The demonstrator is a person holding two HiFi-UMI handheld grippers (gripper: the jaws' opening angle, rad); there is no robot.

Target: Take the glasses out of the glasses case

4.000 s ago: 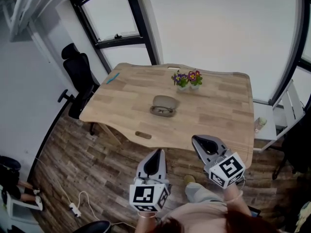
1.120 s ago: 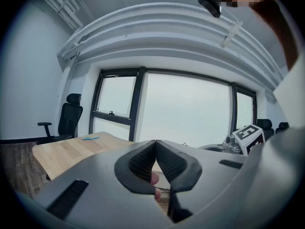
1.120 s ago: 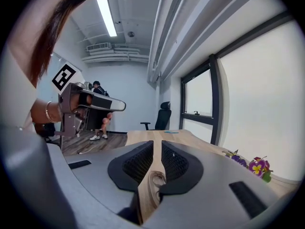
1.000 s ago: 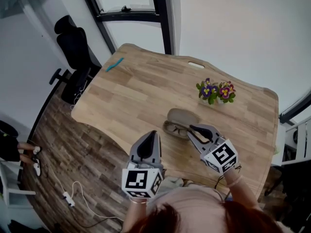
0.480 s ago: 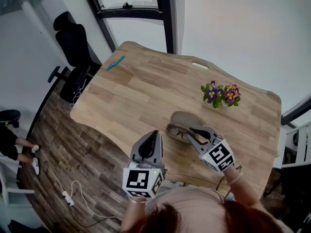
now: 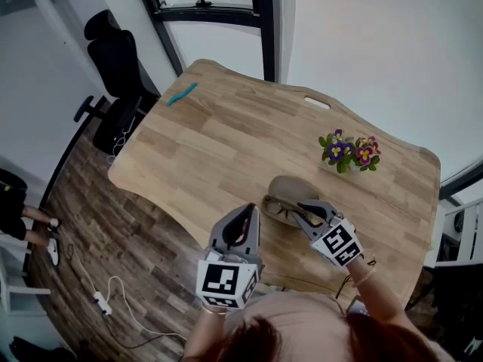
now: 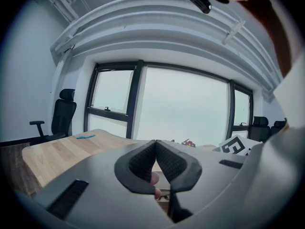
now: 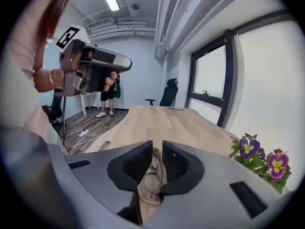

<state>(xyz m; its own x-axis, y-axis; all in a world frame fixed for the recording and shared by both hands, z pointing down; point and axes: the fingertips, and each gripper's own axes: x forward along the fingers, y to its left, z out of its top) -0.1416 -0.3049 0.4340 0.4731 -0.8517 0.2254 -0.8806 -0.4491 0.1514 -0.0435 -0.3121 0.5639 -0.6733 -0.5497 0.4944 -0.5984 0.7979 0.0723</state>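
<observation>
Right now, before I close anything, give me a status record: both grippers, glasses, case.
left gripper: shut, empty, left of the case
right gripper: jaws narrowly apart, lined up over the glasses
glasses: lying in the open case, not yet gripped
glasses case: lid open, on the table, near the flowers

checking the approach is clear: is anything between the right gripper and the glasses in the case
Nothing visible does. The glasses case lies open, and the glasses show bare through the gap of the right gripper's parted jaws.
</observation>
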